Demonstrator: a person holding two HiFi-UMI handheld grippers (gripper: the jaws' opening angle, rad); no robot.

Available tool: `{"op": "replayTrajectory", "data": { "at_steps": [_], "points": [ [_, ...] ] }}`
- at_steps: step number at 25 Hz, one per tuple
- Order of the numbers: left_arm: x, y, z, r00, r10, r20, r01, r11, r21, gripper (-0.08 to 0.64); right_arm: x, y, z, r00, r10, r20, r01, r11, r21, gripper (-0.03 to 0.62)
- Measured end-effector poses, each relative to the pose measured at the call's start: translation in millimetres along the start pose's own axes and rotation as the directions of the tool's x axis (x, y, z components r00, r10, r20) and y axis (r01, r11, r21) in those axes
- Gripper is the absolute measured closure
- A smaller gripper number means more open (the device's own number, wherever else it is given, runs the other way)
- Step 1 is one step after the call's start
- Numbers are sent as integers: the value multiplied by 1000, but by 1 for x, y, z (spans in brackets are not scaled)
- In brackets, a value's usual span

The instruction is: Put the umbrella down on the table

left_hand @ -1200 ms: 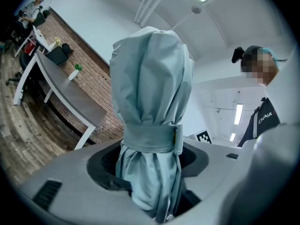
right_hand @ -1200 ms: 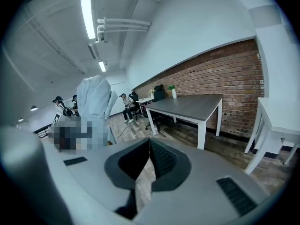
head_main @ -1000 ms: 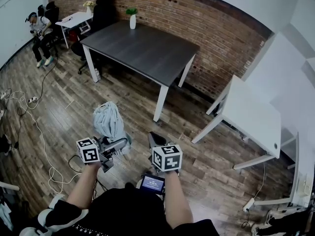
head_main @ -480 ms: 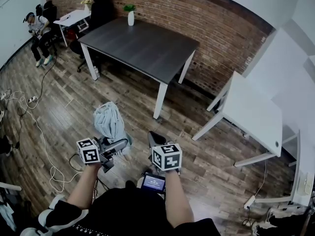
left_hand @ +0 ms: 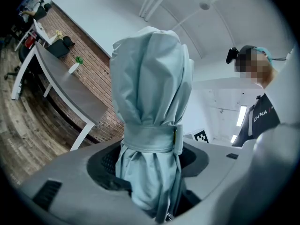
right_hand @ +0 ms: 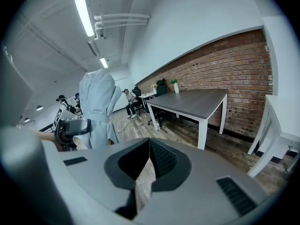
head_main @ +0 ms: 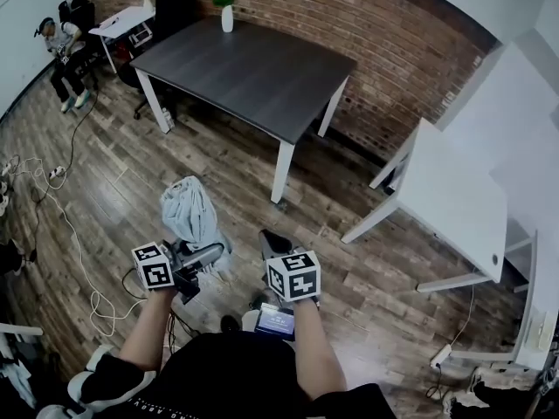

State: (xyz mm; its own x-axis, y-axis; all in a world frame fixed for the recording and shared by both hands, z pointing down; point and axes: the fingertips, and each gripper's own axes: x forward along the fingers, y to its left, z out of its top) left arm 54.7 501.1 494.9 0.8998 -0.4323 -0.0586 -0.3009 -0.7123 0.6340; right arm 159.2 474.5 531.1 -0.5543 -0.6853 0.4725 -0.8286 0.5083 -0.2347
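Two things matter here, and only one of them has changed. The grip is as it was a second ago. The left gripper [head_main: 203, 257] is clamped on the folded umbrella [head_main: 188, 209]. Its jaws stand wide around the thick bundle of pale cloth, just below the strap [left_hand: 150, 137], and the bundle rises upright out of them. The right gripper [head_main: 272, 243] carries nothing. Its jaws are closed, tips together, with only the floor [head_main: 113, 182] seen behind them, and it is just beside the left one.

What has changed is the view of the room. In the head view the dark table [head_main: 253, 64] has slid a little toward the top of the picture and looks slightly larger than a second ago. Both grippers keep almost the same place in front of the body. From this I judge that the person is moving toward the table with the umbrella carried in front.

For the task this means that the carrying step is in hand and nothing is put down yet. The umbrella is in the air over the floor, well apart from the table, with a stretch of wood boards between them. On the table I see only a small vase [head_main: 227, 16] at the far edge, so a landing place should be easy to find. The white table [head_main: 454, 199] on the right is about as near, and I cannot tell which table is meant.
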Motion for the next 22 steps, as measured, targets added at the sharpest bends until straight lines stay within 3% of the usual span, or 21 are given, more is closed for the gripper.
{"op": "replayTrajectory", "data": {
  "at_steps": [13, 22],
  "points": [
    [51, 41, 33, 995, 91, 40, -91, 996, -3, 293, 34, -70, 39, 999, 50, 15, -50, 999, 3, 583],
    [67, 67, 47, 994, 102, 43, -102, 995, -13, 293, 58, -90, 54, 999, 49, 7, -49, 999, 14, 583]
  ]
}}
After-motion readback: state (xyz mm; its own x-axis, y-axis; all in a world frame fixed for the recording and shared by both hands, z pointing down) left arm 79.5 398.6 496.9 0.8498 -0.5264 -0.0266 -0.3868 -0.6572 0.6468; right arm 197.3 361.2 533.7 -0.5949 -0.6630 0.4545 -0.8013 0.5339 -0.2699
